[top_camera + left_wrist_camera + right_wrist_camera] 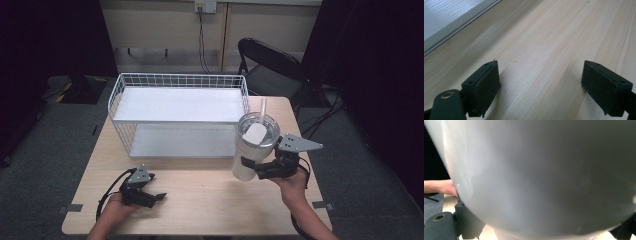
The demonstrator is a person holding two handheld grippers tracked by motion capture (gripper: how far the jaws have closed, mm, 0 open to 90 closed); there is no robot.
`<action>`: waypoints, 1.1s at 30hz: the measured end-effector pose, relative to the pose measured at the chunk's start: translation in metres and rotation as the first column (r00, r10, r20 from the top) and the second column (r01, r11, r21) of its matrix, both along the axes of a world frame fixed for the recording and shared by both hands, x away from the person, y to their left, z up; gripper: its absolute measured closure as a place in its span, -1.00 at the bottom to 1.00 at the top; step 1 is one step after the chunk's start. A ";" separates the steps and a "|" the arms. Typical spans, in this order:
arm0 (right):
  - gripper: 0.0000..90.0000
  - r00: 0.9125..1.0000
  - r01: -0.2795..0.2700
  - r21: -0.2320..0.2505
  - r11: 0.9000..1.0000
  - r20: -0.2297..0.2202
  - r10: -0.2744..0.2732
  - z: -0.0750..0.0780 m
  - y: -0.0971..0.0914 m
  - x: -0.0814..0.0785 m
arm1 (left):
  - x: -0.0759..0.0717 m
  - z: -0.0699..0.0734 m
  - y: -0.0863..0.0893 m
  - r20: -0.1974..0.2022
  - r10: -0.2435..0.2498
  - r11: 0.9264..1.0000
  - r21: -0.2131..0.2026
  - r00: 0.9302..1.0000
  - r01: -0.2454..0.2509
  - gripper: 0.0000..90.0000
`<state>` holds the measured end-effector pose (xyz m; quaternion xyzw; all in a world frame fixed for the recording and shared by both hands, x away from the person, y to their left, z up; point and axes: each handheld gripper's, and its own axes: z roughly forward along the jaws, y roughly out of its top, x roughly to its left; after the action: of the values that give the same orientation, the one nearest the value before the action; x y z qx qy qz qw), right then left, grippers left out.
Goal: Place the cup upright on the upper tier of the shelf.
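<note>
A white tumbler (252, 147) with a clear lid and a straw is held upright at the table's right side, in front of the wire shelf's right end. My right gripper (255, 167) is shut on its lower body from the right. Up close in the right gripper view the tumbler's grey-white wall (544, 175) sits between the two black jaws. My left gripper (155, 197) rests low over the table at the front left, open, with bare wood between its pads (486, 82).
A white wire two-level shelf (180, 115) stands at the back middle of the wooden table (200, 200); its lower board edge (454, 22) shows in the left gripper view. A black folding chair (270, 65) stands behind the table.
</note>
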<state>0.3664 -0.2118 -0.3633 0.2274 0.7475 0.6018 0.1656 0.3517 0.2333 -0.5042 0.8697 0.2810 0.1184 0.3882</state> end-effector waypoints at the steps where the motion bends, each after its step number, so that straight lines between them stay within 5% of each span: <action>1: -0.79 1.000 -0.004 -0.004 1.000 0.000 0.004 0.002 0.002 0.001 | 0.000 0.000 0.000 0.001 0.001 1.000 -0.001 1.000 -0.001 -0.68; 33: -0.78 0.996 -0.091 -0.001 0.996 0.002 0.091 0.060 0.046 0.016 | 0.000 0.000 0.000 0.000 0.000 1.000 -0.001 1.000 0.000 -0.68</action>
<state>0.3828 -0.1663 -0.3035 0.1926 0.7570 0.6087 0.1390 0.3517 0.2332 -0.5043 0.8695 0.2811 0.1184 0.3885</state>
